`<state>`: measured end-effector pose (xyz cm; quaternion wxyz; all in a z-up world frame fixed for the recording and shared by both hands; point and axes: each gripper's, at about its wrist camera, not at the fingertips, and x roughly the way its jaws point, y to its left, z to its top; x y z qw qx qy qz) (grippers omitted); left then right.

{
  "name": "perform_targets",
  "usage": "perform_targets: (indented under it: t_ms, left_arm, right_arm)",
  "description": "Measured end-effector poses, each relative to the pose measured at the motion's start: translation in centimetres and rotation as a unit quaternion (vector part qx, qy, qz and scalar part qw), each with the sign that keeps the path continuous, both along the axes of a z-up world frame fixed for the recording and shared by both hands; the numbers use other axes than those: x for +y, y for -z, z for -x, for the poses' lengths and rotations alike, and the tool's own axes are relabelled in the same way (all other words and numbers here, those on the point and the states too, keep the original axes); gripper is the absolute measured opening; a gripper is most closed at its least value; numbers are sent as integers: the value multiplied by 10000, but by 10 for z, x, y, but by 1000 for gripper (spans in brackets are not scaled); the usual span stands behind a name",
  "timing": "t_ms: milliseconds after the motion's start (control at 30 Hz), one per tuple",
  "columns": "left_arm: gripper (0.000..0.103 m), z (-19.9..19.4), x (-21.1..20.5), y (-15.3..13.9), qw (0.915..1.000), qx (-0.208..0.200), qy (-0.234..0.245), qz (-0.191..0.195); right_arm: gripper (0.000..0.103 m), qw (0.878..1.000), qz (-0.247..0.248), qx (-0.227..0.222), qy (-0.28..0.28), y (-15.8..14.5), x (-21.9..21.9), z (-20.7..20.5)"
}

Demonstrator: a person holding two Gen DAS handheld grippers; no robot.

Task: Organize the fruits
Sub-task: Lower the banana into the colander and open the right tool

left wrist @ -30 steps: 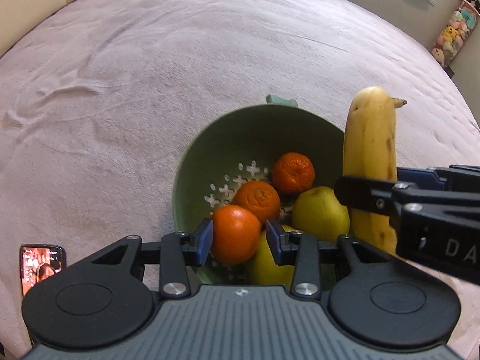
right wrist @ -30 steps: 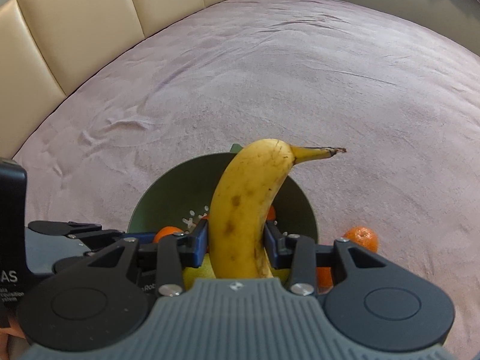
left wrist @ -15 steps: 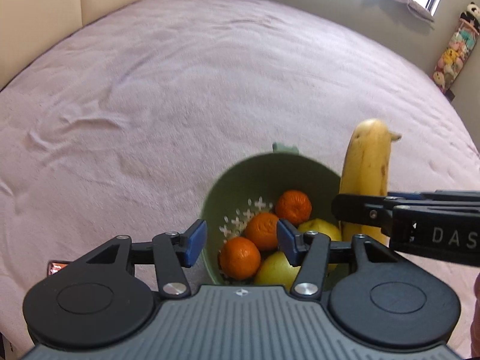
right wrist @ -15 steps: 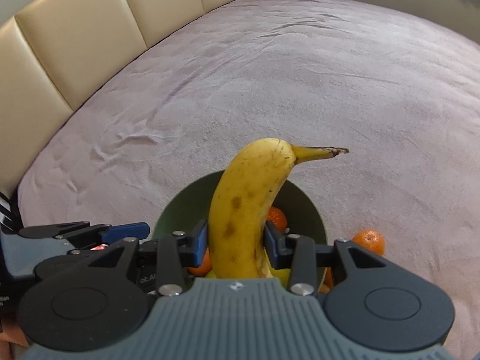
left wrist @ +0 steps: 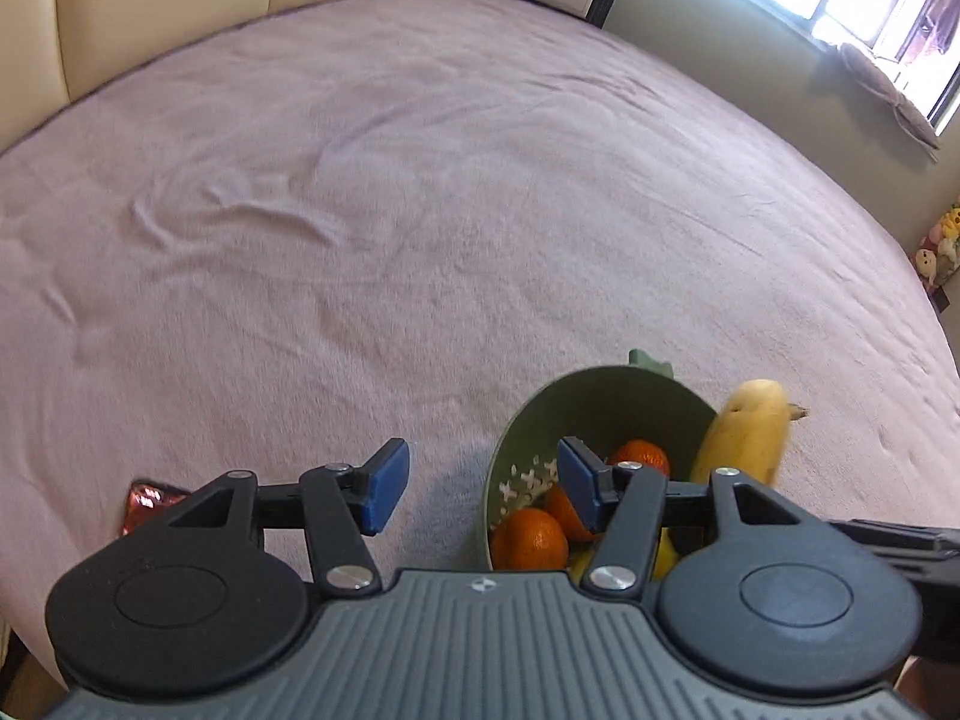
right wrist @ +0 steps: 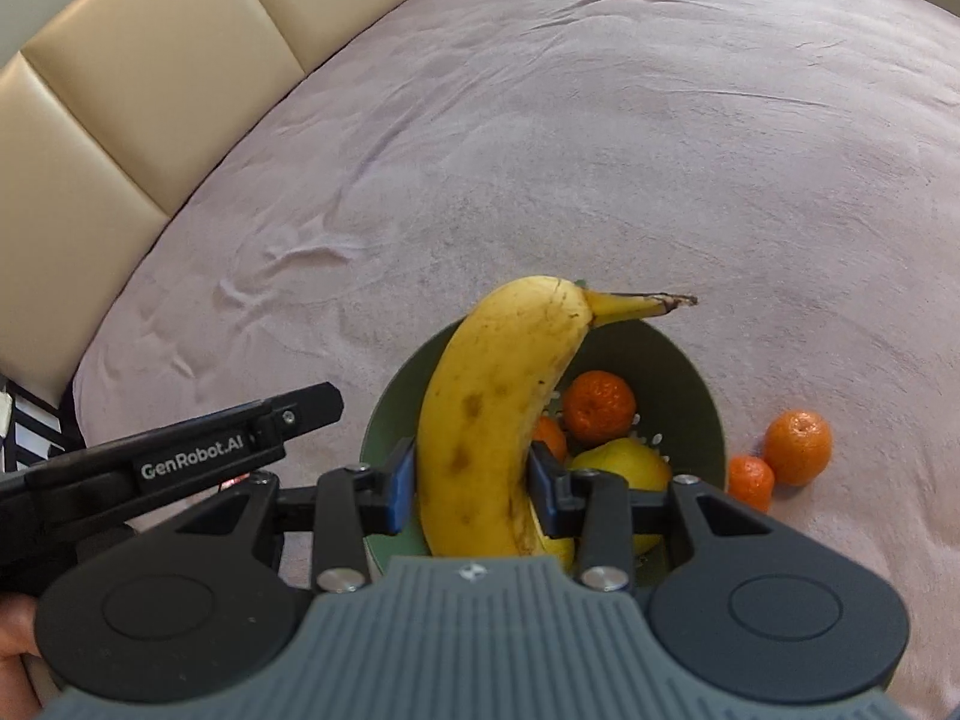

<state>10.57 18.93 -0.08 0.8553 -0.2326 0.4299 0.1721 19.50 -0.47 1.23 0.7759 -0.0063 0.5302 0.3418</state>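
Right gripper point(right wrist: 471, 489) pinches the banana point(right wrist: 498, 414) upright just above the green colander point(right wrist: 708, 414), presumably to add it, while the left gripper point(left wrist: 480, 495), empty, its jaws opening, hangs beside the rim.

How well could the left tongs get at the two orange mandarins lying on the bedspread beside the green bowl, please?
Probably not directly: the mandarins lie beyond the green bowl, and the right tongs holding the yellow banana stand between. The left tongs are opening, empty.

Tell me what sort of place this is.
Most likely a bedroom: the work surface is a wide bed under a mauve sheet, backed by a padded cream headboard, with plush toys against the wall.
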Motion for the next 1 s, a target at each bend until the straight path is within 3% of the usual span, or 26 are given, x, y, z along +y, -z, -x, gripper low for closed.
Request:
perform_targets:
  t_ms: [200,300,400,833,1000]
  left_arm:
    - [66,5,7,6,9994,96,-309,115]
    - [66,11,17,4,9973,-73,-654,313]
    - [66,12,20,2,9962,-113,-823,251]
    - [66,6,14,12,9970,89,-724,255]
    - [66,5,11,11,9972,67,-720,208]
  right_arm:
    - [36,9993,-85,339,148,21,13,-9]
    - [36,9973,-251,660,211,32,18,-15]
    - [36,9961,-255,825,170,41,29,-18]
    - [37,9929,-137,1132,335,76,48,-26]
    - [40,9946,-128,990,285,72,48,-24]
